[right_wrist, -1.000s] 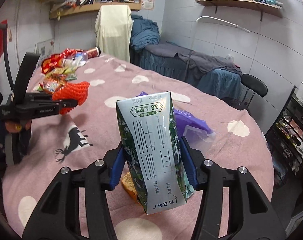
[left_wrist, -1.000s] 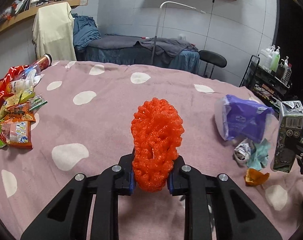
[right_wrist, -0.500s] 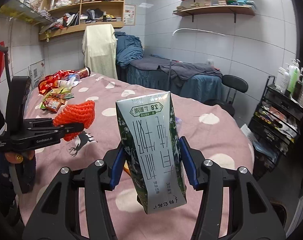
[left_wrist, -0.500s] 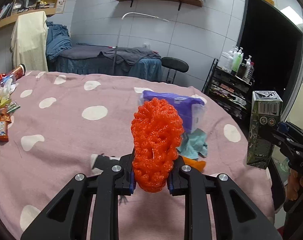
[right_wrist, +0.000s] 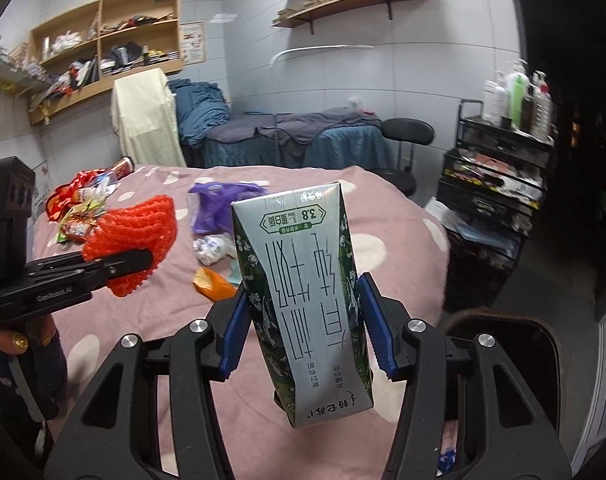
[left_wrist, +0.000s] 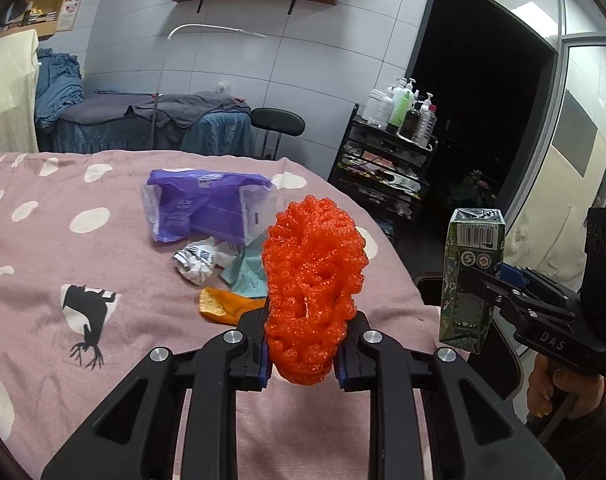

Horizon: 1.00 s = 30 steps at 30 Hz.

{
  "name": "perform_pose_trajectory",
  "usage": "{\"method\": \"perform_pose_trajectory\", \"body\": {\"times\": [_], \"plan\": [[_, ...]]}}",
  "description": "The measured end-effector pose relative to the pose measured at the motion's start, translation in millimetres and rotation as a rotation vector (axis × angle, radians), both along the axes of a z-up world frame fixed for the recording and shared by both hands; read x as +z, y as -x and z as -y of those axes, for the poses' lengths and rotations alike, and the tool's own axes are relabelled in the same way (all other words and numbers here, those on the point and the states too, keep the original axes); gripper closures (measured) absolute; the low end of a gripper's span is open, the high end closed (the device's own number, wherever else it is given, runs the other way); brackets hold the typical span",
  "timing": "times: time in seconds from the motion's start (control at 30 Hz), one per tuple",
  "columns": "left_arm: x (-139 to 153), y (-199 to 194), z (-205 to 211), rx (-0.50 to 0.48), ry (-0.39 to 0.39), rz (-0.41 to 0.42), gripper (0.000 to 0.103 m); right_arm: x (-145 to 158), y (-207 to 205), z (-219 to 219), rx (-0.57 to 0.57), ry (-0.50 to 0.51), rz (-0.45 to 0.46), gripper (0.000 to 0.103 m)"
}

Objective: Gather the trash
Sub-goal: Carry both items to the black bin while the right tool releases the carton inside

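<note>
My left gripper (left_wrist: 303,354) is shut on an orange foam fruit net (left_wrist: 313,288) and holds it above the pink dotted tablecloth (left_wrist: 63,248). The net also shows in the right wrist view (right_wrist: 137,236). My right gripper (right_wrist: 303,332) is shut on a green and silver milk carton (right_wrist: 307,300), held upside down near the table's right edge; the carton also shows in the left wrist view (left_wrist: 469,276). On the cloth lie a purple plastic bag (left_wrist: 207,208), a crumpled white paper ball (left_wrist: 195,264), a teal scrap (left_wrist: 245,276) and an orange peel piece (left_wrist: 223,306).
A pile of snack wrappers and bottles (right_wrist: 83,208) lies at the table's far left. A black chair (left_wrist: 277,124) and a bed (left_wrist: 143,120) stand behind the table. A black rack with bottles (left_wrist: 387,160) stands to the right. A dark bin rim (right_wrist: 515,340) shows below the carton.
Both grippers have swung to the right with their loads. The snack pile has left the left wrist view; the rack and the dark doorway have come in. Both grips are unchanged.
</note>
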<state>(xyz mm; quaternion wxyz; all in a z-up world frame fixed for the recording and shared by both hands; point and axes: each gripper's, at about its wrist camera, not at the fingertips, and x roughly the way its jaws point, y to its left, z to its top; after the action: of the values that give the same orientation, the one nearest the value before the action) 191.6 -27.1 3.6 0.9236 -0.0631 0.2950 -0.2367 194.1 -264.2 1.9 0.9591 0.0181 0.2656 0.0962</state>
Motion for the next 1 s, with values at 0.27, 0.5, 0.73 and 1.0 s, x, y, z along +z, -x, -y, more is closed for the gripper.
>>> {"method": "perform_pose_trajectory", "body": {"times": [0.27,0.5,0.73,1.0], "plan": [[2.5,13.7,34.1,-0.085,0.014,0.001,0.080,-17.0,18.7,47.4,-0.119,-0.060,-0.045,0.050],[1.8,21.8,58.7,-0.156,0.015,-0.002,0.080,-28.1,31.5,80.1,-0.218,-0.073,-0.067,0.050],[1.6,29.6,80.5,-0.215,0.024,-0.007,0.080,-39.9,38.9,112.4,-0.343,-0.037,-0.088,0.050],[-2.4,34.7,105.4,-0.281,0.029,-0.022,0.080,-81.3,27.7,148.2,-0.430,-0.040,-0.206,0.050]]}}
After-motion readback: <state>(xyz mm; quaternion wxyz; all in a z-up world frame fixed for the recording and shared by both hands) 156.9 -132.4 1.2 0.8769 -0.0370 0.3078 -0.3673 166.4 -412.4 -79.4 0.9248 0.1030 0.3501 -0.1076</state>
